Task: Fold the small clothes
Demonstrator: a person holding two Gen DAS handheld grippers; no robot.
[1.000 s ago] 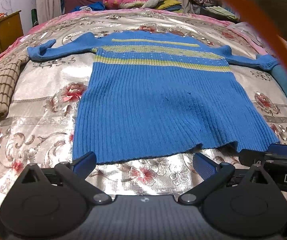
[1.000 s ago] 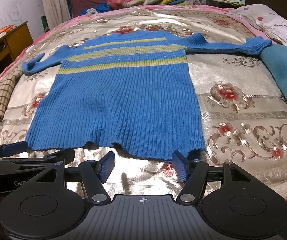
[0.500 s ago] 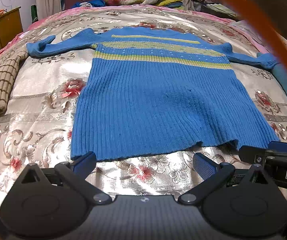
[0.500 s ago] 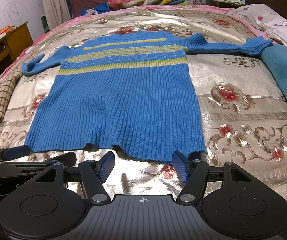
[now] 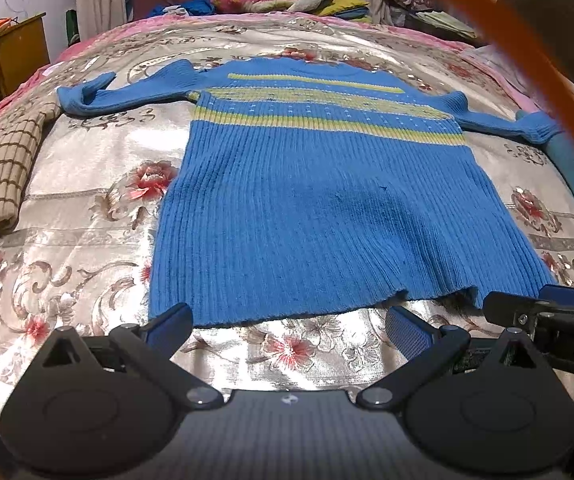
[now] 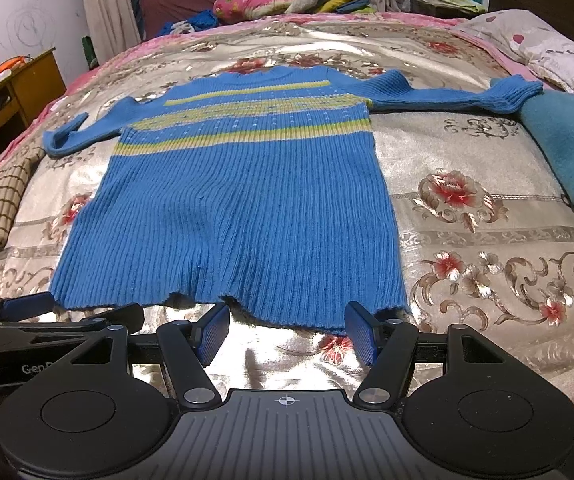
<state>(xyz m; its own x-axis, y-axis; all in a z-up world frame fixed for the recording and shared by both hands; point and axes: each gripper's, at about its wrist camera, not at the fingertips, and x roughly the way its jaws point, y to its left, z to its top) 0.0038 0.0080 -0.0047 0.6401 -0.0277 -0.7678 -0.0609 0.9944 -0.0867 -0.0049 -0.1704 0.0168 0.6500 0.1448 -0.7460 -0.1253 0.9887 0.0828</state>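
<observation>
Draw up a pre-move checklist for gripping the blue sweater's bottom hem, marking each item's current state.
1. Blue ribbed knit sweater with yellow stripes lies flat, sleeves spread: ok.
2. Left gripper open, empty: ok.
3. Right gripper open, empty: ok.
4. Hem between the right fingers: not ok, it lies just ahead.
5. Hem smooth: not ok, wavy near the middle.
6. Folded teal cloth clear of the right cuff: cannot tell.
</observation>
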